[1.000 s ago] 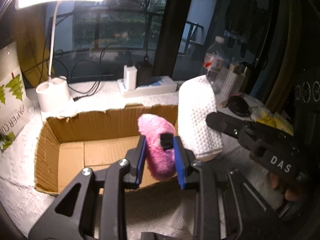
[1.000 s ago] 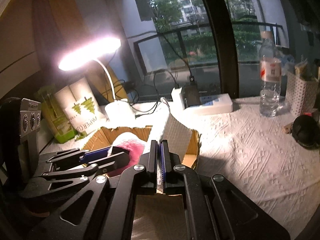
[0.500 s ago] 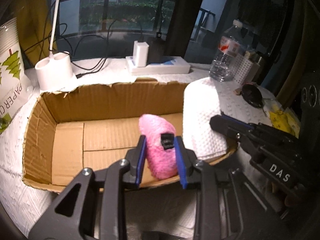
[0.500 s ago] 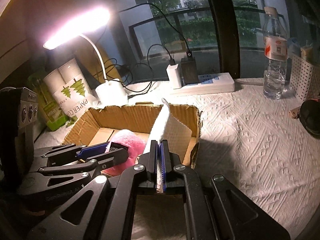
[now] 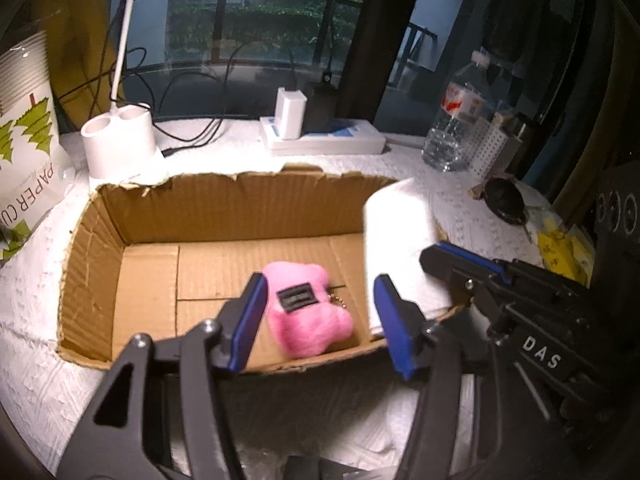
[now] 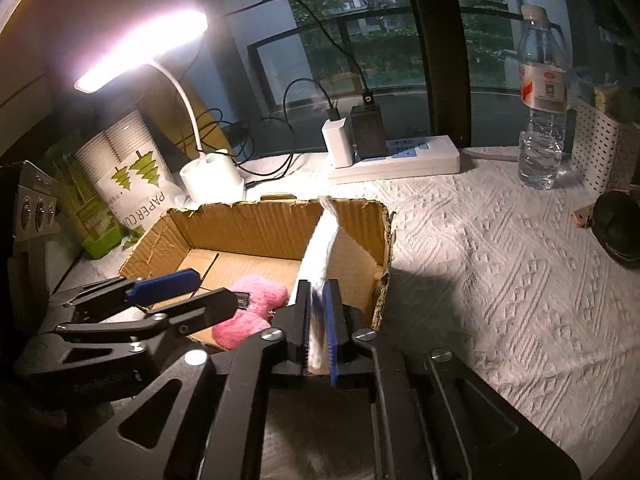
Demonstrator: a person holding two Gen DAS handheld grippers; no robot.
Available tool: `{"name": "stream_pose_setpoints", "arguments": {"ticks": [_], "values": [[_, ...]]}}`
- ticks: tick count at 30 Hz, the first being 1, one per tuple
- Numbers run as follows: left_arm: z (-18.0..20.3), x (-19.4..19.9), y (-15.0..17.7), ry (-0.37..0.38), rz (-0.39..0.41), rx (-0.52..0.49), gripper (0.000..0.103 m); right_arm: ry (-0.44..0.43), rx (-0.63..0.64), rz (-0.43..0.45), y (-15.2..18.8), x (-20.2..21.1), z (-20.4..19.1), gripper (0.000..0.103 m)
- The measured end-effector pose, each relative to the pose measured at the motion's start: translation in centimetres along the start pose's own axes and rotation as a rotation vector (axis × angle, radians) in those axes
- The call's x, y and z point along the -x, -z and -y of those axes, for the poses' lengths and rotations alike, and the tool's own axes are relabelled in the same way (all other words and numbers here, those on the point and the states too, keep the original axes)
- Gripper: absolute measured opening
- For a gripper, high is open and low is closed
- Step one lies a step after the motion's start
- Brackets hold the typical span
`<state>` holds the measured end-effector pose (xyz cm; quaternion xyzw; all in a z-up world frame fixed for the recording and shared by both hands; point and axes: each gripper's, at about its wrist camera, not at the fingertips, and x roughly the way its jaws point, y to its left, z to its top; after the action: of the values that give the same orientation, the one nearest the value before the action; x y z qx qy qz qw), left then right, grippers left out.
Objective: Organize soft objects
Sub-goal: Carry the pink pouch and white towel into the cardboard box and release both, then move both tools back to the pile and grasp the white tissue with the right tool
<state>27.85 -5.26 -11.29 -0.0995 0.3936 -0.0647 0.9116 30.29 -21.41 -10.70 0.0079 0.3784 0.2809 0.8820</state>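
Note:
A pink plush toy (image 5: 308,312) with a black label lies on the floor of the open cardboard box (image 5: 224,208), near its front right. My left gripper (image 5: 318,320) is open, its blue pads on either side of the toy and apart from it. My right gripper (image 6: 318,328) is shut on a white textured cloth (image 6: 324,236) and holds it upright over the box's right end; the cloth also shows in the left wrist view (image 5: 400,232). The toy (image 6: 248,316) and the box (image 6: 280,220) show in the right wrist view, with the left gripper (image 6: 192,292) beside them.
A white lamp base (image 5: 118,144), a power strip with chargers (image 5: 320,140) and cables stand behind the box. A paper cup pack (image 5: 24,136) is at the left. A water bottle (image 6: 542,96), a white perforated basket (image 6: 600,148) and a black round object (image 6: 616,228) are at the right.
My left gripper has opened and let go of the pink toy, which now lies on the box floor. Both grippers have come lower and closer over the box. The right gripper still holds the cloth.

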Motion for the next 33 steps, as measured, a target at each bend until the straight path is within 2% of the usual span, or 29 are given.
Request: {"name": "stream_pose_setpoints", "arguments": {"ticks": [2,4,9,11,13,17,33], "values": [[0.0,0.3,-0.1,-0.006,0.007,-0.003,0.057,0.005,-0.003,0.005,0.0,0.3,0.0,0.028],[-0.1,0.7,-0.1,-0.007,0.016,-0.002,0.057,0.014,-0.008,0.011,-0.1,0.6,0.0,0.037],[-0.4,2.0,-0.1,-0.014,0.045,0.005,0.058,0.031,-0.005,0.019,-0.3,1.3,-0.4,0.042],[-0.5,2.6,-0.1,-0.011,0.056,0.007,0.064,0.034,-0.009,0.026,-0.4,1.8,-0.6,0.052],[-0.6,3.5,-0.1,-0.003,0.076,0.013,0.071,0.037,-0.012,0.04,-0.5,2.4,-0.8,0.055],[-0.6,5.1,0.0,-0.003,0.113,0.011,0.071,0.054,-0.011,0.065,-0.6,3.7,-1.4,0.06],[-1.2,11.1,2.2,0.031,0.199,-0.003,0.081,0.104,0.006,0.118,0.9,8.6,-4.2,0.064]]}}
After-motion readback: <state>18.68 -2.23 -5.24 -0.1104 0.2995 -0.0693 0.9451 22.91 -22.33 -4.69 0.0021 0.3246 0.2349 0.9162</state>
